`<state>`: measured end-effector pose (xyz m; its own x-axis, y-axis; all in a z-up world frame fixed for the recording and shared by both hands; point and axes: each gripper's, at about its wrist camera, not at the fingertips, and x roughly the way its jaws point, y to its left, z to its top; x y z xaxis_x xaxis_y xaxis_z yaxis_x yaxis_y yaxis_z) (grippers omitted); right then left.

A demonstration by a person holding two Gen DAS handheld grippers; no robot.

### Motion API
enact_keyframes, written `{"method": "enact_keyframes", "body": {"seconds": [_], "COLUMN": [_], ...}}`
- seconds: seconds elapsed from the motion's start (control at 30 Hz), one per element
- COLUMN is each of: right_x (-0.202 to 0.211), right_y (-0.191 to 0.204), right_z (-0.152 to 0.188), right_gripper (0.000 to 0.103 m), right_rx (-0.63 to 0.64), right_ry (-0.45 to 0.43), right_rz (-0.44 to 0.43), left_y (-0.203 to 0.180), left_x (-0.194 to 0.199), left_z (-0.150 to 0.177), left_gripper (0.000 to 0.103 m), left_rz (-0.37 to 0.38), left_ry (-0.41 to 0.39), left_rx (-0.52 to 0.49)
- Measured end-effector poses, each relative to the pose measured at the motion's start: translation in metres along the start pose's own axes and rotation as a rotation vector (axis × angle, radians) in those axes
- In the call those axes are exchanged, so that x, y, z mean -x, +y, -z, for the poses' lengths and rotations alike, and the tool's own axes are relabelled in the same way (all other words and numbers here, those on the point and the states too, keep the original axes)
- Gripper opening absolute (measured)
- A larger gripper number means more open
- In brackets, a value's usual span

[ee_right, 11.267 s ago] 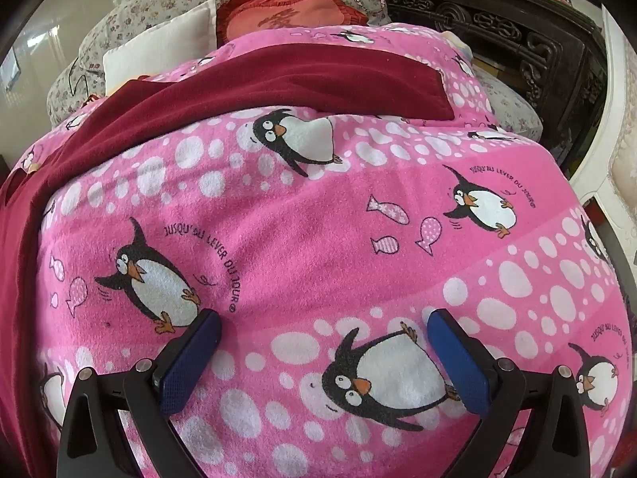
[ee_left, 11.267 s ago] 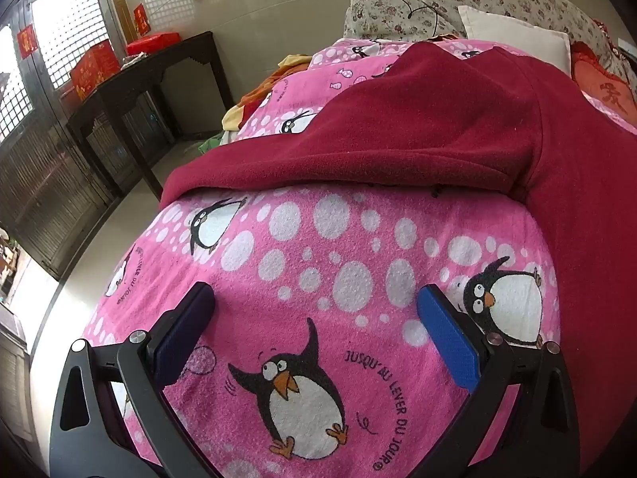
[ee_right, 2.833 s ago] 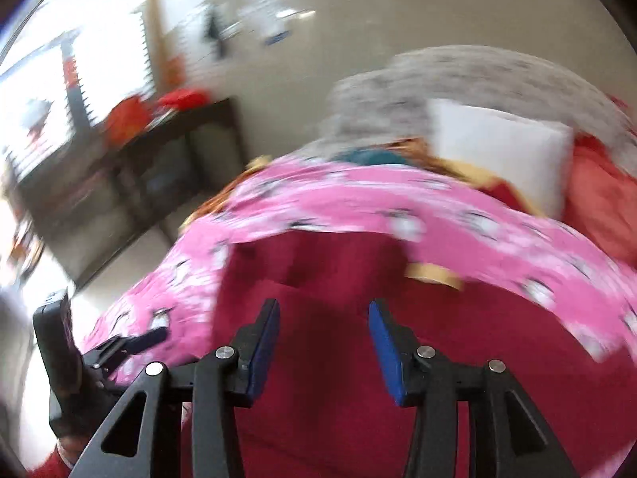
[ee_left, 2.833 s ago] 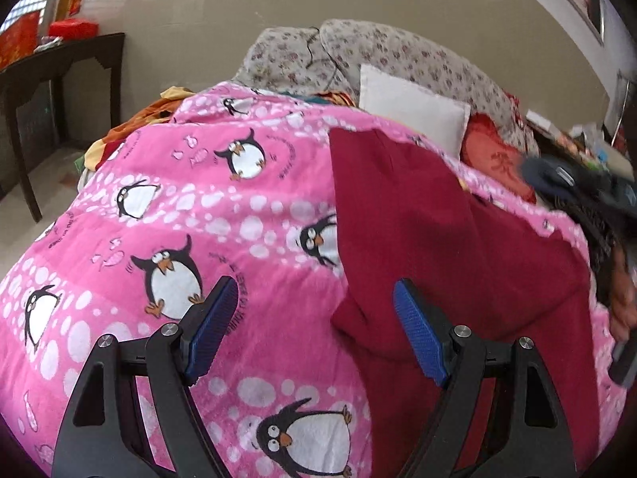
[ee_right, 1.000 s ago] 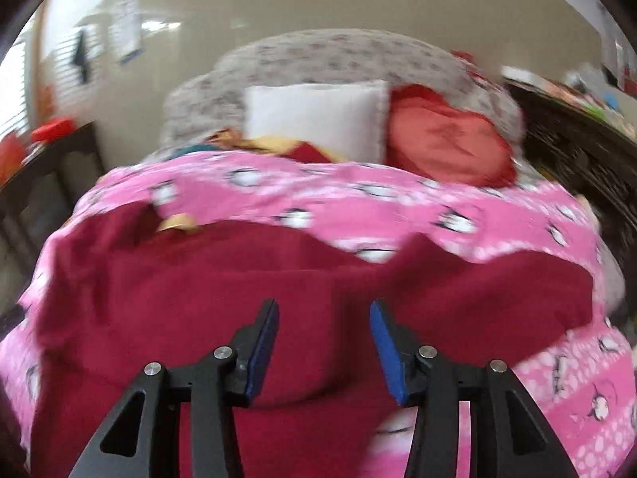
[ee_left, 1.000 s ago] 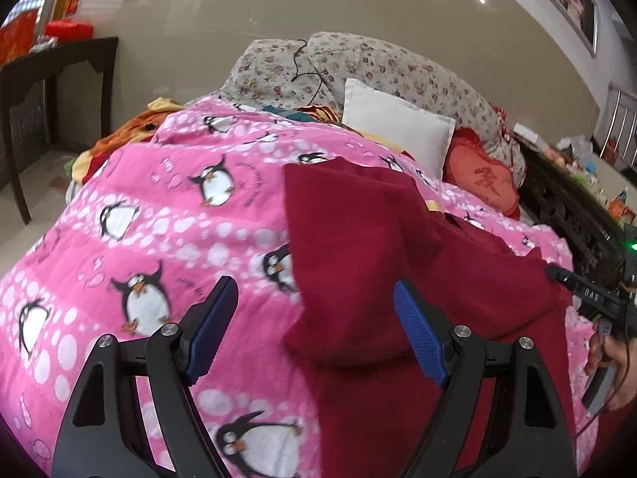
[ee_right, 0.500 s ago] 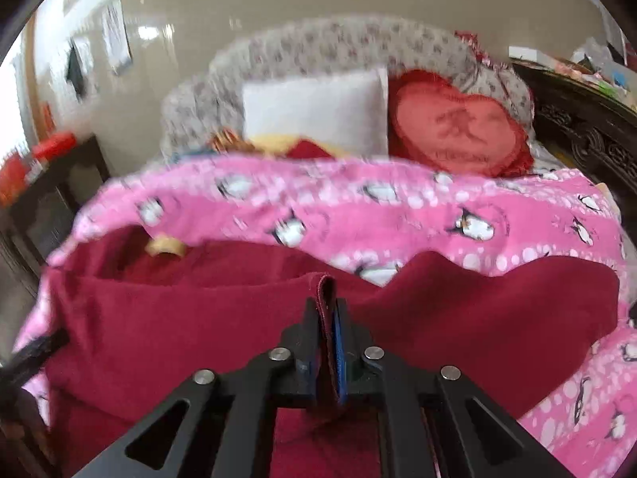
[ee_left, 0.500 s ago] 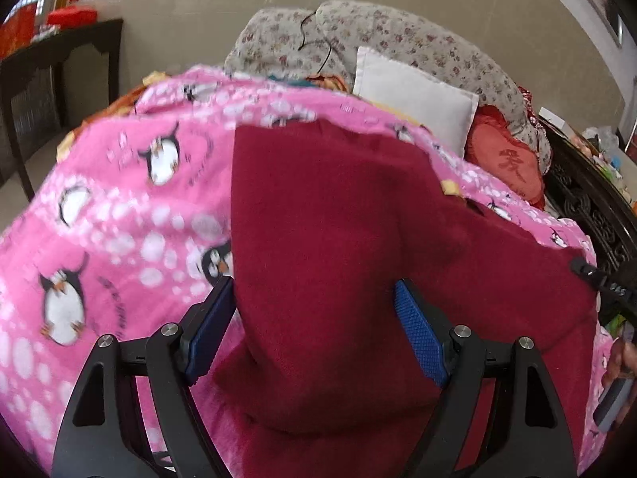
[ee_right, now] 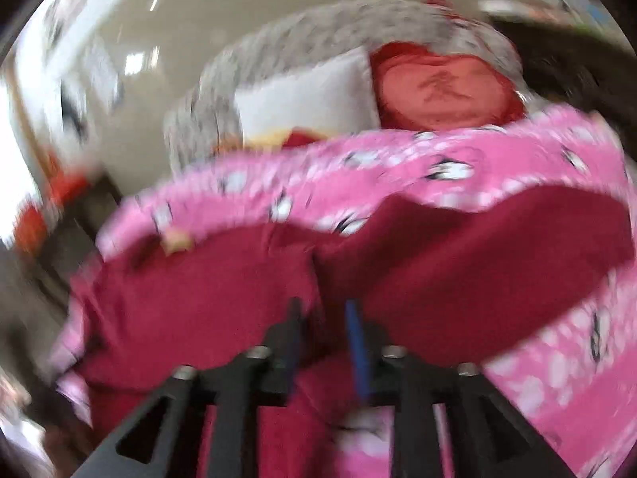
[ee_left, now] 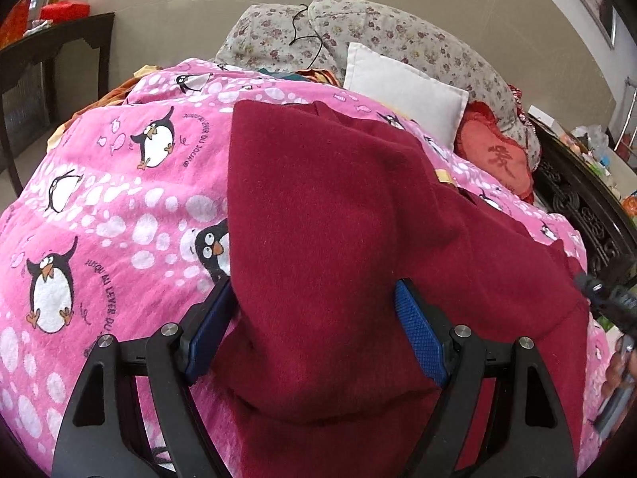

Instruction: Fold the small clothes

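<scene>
Up close, left wrist view: the left tongs (ee_left: 314,330) stand wide, blue ribbed pads either side of a bulging fold of the dark red fleece garment (ee_left: 338,219). The left pad touches the fold's edge; the right pad looks just clear of it, so released, no pinch. The garment lies across the pink penguin-print fleece blanket (ee_left: 119,207) covering the bed, running from the near edge up toward the head end and spreading off to the right edge. A small yellow tag (ee_left: 443,176) shows at the garment's far side. At the head end: a white square cushion (ee_left: 406,91), a red heart-shaped cushion (ee_left: 497,159), and a grey floral bolster (ee_left: 378,36) behind. A dark wooden side table (ee_left: 51,47) stands beyond the left edge. A hand (ee_left: 619,366) with the other tool shows at the right edge.

Right wrist view, heavily blurred: the right tongs (ee_right: 324,330) are partly parted, having just been opening. A raised ridge of the red garment sits between the pads, neither visibly pressing it. The garment spreads left and right over the pink blanket.
</scene>
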<state>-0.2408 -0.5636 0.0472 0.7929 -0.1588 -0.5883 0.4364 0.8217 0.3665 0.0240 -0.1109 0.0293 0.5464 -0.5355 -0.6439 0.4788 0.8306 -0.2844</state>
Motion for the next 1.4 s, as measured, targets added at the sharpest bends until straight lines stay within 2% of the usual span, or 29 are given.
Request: {"method": "enact_keyframes", "body": {"seconds": [0.03, 0.1, 0.27, 0.33, 0.43, 0.5, 0.53, 0.6, 0.63, 0.7, 0.77, 0.87, 0.9, 1.0, 1.03, 1.1, 1.17, 1.27, 1.33, 1.37, 1.4], "right_x": [0.012, 0.025, 0.024, 0.015, -0.011, -0.016, -0.016, -0.005, 0.013, 0.041, 0.07, 0.099, 0.103, 0.097, 0.088, 0.073, 0.058, 0.04, 0.033, 0.029, 0.028], "right_y": [-0.023, -0.075, -0.19, -0.215, -0.231, -0.235, -0.236, -0.231, -0.221, -0.197, -0.148, -0.054, -0.012, 0.086, 0.12, 0.155, 0.152, 0.097, 0.042, 0.013, -0.012], "right_z": [-0.002, -0.005, -0.002, -0.002, -0.007, -0.009, -0.01, -0.016, -0.022, -0.038, -0.057, -0.075, -0.077, -0.053, -0.041, -0.023, -0.011, -0.005, -0.002, -0.001, 0.0], "right_gripper": [0.043, 0.045, 0.045, 0.045, 0.046, 0.044, 0.039, 0.016, 0.011, 0.009, 0.008, 0.008, 0.008, 0.008, 0.008, 0.008, 0.008, 0.012, 0.027, 0.038, 0.041], "right_rx": [-0.045, -0.164, -0.513, -0.58, -0.614, -0.634, -0.627, -0.621, -0.586, -0.483, -0.32, -0.082, 0.014, 0.239, 0.323, 0.378, 0.318, 0.158, 0.042, -0.021, -0.076], "right_ry": [-0.037, -0.057, -0.035, -0.038, -0.009, -0.068, -0.088, -0.125, -0.182, -0.244, -0.294, -0.331, -0.329, -0.279, -0.25, -0.206, -0.149, -0.122, -0.1, -0.083, -0.073], "right_rz": [0.056, 0.14, 0.15, 0.116, 0.046, 0.022, 0.007, 0.004, -0.016, -0.029, -0.065, -0.166, -0.22, -0.332, -0.346, -0.351, -0.358, -0.248, -0.144, -0.092, -0.051], "left_y": [0.0, 0.0, -0.002, -0.002, -0.001, 0.0, 0.002, 0.005, 0.007, 0.01, 0.013, 0.019, 0.023, 0.036, 0.039, 0.046, 0.052, 0.056, 0.054, 0.052, 0.05], "left_x": [0.003, 0.01, 0.026, 0.027, 0.023, 0.021, 0.021, 0.022, 0.024, 0.028, 0.032, 0.039, 0.041, 0.045, 0.046, 0.046, 0.043, 0.044, 0.047, 0.047, 0.047], "left_z": [0.0, 0.002, 0.003, 0.002, 0.0, 0.0, 0.0, 0.0, 0.0, -0.003, -0.005, -0.008, -0.01, -0.012, -0.013, -0.015, -0.016, -0.016, -0.015, -0.015, -0.014], "left_gripper": [0.081, 0.081, 0.081, 0.081, 0.081, 0.081, 0.081, 0.081, 0.081, 0.081, 0.081, 0.081, 0.081, 0.081, 0.081, 0.081, 0.081, 0.081, 0.081, 0.081, 0.081], "left_rz": [0.004, 0.008, 0.029, 0.032, 0.035, 0.038, 0.04, 0.042, 0.041, 0.042, 0.05, 0.077, 0.098, 0.135, 0.137, 0.13, 0.113, 0.118, 0.129, 0.132, 0.131], "left_ry": [-0.007, -0.032, -0.095, -0.105, -0.093, -0.084, -0.081, -0.081, -0.087, -0.103, -0.119, -0.138, -0.14, -0.147, -0.149, -0.15, -0.143, -0.137, -0.141, -0.142, -0.142], "left_rx": [-0.007, -0.026, -0.043, -0.044, -0.04, -0.033, -0.027, -0.017, -0.011, 0.001, 0.014, 0.047, 0.066, 0.112, 0.122, 0.142, 0.157, 0.166, 0.162, 0.155, 0.147]}}
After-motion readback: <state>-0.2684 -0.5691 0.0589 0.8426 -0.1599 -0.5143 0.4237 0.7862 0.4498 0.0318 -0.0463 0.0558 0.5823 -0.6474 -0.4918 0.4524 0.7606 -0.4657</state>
